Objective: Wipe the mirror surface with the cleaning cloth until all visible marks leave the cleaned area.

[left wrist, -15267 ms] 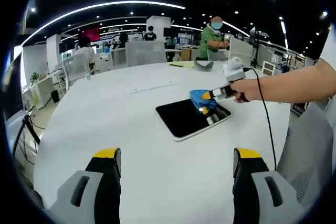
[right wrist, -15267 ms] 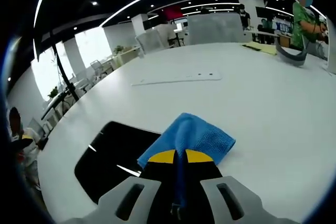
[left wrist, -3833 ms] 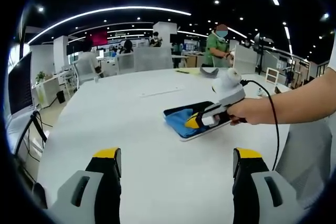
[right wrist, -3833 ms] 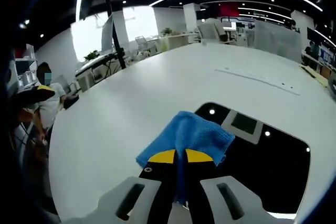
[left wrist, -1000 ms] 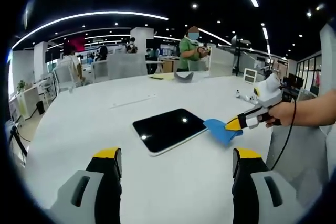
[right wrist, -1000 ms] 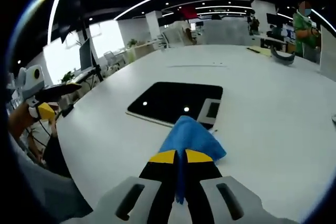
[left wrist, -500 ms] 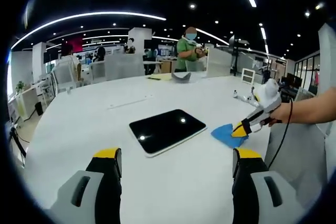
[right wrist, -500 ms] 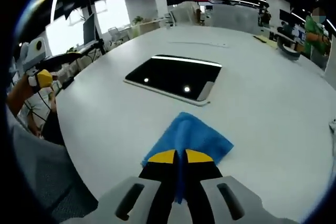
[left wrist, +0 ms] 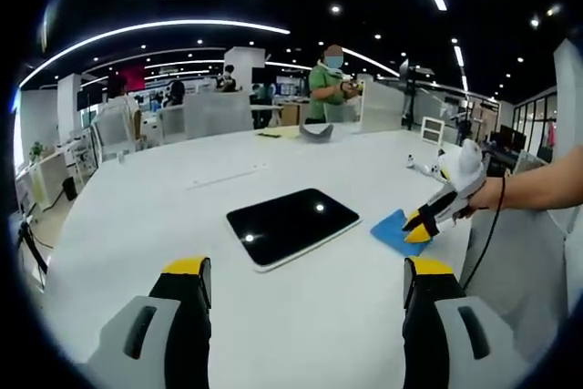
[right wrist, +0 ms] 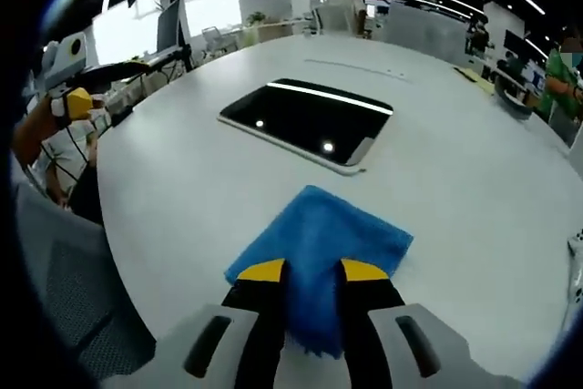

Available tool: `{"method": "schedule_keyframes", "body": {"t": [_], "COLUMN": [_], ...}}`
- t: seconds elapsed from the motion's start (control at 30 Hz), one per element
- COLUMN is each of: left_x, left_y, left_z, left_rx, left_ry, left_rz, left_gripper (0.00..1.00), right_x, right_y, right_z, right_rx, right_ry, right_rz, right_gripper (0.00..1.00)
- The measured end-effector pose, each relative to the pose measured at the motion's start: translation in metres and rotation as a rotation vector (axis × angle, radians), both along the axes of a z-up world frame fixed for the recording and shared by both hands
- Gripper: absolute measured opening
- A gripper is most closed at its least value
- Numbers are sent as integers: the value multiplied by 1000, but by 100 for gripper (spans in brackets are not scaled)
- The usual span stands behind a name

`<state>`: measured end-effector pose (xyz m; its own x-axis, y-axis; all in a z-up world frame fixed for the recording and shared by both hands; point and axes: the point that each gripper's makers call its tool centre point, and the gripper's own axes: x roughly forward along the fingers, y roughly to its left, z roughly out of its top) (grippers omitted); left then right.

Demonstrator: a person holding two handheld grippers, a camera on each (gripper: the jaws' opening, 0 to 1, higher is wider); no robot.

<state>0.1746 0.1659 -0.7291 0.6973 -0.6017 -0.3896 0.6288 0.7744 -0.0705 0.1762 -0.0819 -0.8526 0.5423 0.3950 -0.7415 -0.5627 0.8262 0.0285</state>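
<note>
A dark rectangular mirror (left wrist: 291, 225) (right wrist: 310, 120) lies flat on the white round table (left wrist: 137, 225); ceiling lights reflect in it. The blue cleaning cloth (left wrist: 393, 230) (right wrist: 319, 230) rests on the table just beside the mirror's near corner, off the glass. My right gripper (right wrist: 314, 272) (left wrist: 424, 223), held by a hand, is down on the cloth with its jaws slightly parted and a fold of cloth still between them. My left gripper (left wrist: 308, 271) hovers wide open over the table's near side, holding nothing; it also appears at the left edge as the left gripper (right wrist: 71, 88).
A flat white strip (left wrist: 228, 175) and a grey curved object (left wrist: 314, 132) lie on the far side of the table. A person in green (left wrist: 330, 79) stands beyond it, among desks and chairs. A grey chair (right wrist: 64, 307) sits by the table edge.
The right gripper's jaws have parted from fully closed, and the cloth has spread flatter on the table. The left gripper has not moved.
</note>
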Motion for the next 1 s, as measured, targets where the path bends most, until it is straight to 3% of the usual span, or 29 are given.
{"method": "schedule_keyframes", "body": {"t": [0.23,0.33,0.43,0.5,0.7,0.83,0.9,1.0], "left_x": [1,1,0,0,-3,-1,-1,0], "left_y": [-1,-5,-6,-6,-3,0,1,8], "left_z": [0,-1,0,0,-8,-7,-5,-1], "left_rx": [2,4,7,11,24,26,15,3], "left_ry": [-1,0,-2,-2,13,0,-5,-15], "left_rz": [-2,-11,-17,-17,-8,13,24,51], "left_gripper": [87,87,88,88,88,91,92,93], "right_x": [-3,-4,2,0,-2,4,6,-1], "right_y": [5,10,8,12,19,18,13,12], "right_z": [0,4,16,30,63,101,128,150], "right_rx": [31,79,48,96,130,147,147,153], "right_ry": [-26,16,-51,-67,-172,-316,-420,-469], "right_rz": [1,-24,-22,-41,-77,-170,-225,-248], "right_gripper": [26,33,38,37,40,54,62,72]}}
